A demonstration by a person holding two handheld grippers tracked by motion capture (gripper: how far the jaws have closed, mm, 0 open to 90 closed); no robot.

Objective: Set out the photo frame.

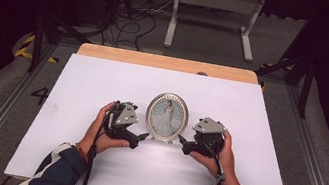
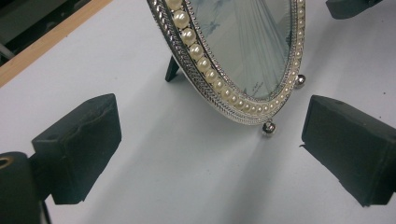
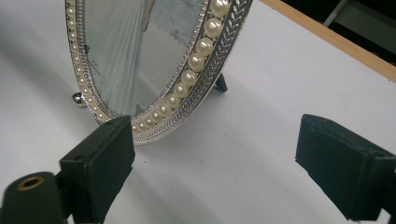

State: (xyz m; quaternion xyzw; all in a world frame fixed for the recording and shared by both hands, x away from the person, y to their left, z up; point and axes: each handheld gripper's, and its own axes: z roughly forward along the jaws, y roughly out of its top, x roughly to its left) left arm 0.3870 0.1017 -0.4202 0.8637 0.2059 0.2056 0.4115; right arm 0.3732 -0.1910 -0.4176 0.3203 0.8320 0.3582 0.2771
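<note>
Flanking an upright oval pearl-rimmed silver frame (image 1: 167,117), two open black claws.

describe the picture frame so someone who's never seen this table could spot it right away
On the white table, look near the middle, between the left hand-held gripper and the right hand-held gripper. The picture frame stands upright there: an oval silver frame ringed with pearls, on small ball feet, holding a portrait in a pale gown.
</note>
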